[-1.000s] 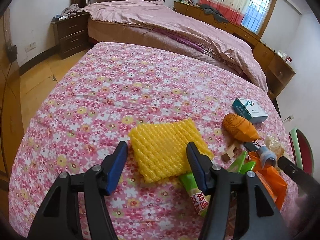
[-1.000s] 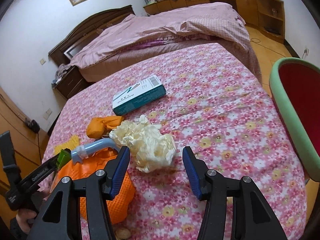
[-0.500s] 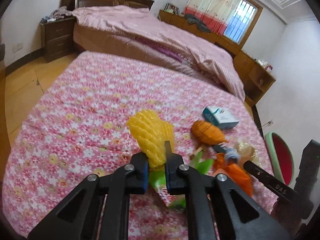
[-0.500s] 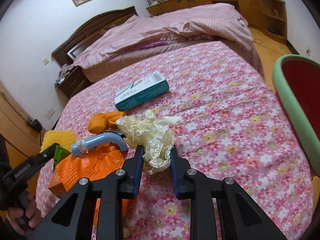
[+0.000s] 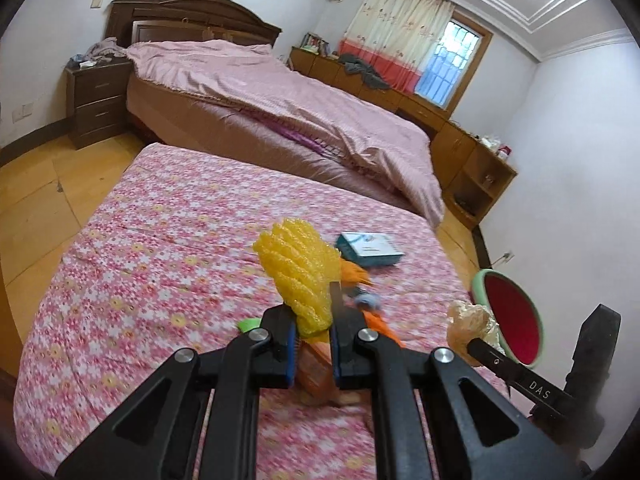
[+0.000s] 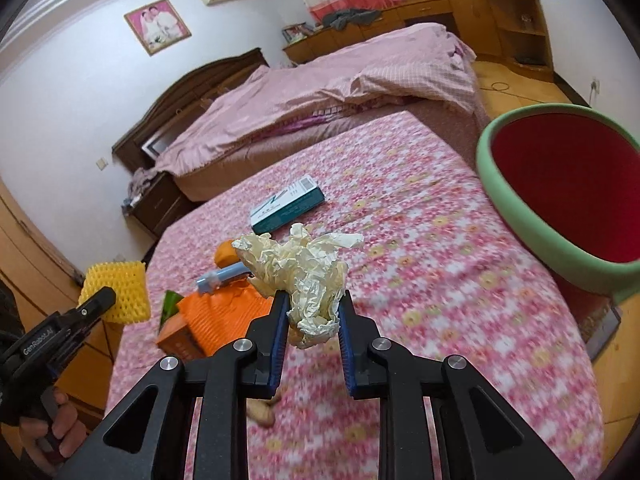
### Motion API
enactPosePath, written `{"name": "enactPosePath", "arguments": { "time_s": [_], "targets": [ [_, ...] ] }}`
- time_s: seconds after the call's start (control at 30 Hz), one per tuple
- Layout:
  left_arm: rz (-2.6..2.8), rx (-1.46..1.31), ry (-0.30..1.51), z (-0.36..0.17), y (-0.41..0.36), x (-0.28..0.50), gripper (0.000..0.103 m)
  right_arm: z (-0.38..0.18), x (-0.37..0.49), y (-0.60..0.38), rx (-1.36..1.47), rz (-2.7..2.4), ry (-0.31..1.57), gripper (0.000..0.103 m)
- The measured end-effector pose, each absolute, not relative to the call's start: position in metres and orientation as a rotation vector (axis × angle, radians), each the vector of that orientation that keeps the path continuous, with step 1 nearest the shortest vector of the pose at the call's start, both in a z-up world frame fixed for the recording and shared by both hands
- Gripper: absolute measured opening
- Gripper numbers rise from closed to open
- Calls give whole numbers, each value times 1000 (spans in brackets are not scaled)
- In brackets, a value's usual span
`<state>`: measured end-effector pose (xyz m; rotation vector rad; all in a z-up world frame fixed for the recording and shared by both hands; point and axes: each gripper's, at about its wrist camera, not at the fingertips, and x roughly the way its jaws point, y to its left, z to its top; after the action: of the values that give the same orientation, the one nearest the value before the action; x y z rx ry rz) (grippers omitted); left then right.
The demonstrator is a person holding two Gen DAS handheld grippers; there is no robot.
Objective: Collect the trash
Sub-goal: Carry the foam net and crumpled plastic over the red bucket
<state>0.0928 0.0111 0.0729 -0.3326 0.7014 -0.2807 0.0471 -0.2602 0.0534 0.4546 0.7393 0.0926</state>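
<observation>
Crumpled cream paper wad pinched between the jaws of the right gripper, jaws nearly closed around its lower half, upper folds spilling out above and ahead of the fingertips, lifted clear of the floral bedspread

Green-rimmed red bin ahead and to the right of those jaws, beside the bed edge, mouth tilted toward the wad; judged nearer to this hand than to the other, so likely the next drop is a short swing rightward

Yellow foam netting clamped in the left gripper, jaws almost fully closed on its lower end, long axis standing up and forward out of the fingertips; same bin well off to the right of these jaws, beyond the right gripper's wad

Remaining litter below and just ahead of both jaws: orange packet, blue-capped tube, small orange bundle, teal box farther forward, all resting on the bedspread
</observation>
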Motion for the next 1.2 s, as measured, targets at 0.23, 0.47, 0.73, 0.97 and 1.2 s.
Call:
{"name": "enactPosePath", "arguments": {
  "time_s": [0.23,0.47,0.73,0.97,1.2],
  "targets": [
    [-339,-313,675,88,-20,74,11,73,15,-280,457,59,675,23],
    [-414,-262,670,99,-60,66,11,89,-7,-309,481,2,609,23],
    [-522,-208,705,103,-123,72,11,100,-33,-349,506,-79,554,23],
    [-611,-151,723,103,-187,81,11,97,-38,-391,528,-154,534,23],
    [-683,-88,759,88,-251,97,11,80,-33,-429,565,-210,543,23]
  ]
}}
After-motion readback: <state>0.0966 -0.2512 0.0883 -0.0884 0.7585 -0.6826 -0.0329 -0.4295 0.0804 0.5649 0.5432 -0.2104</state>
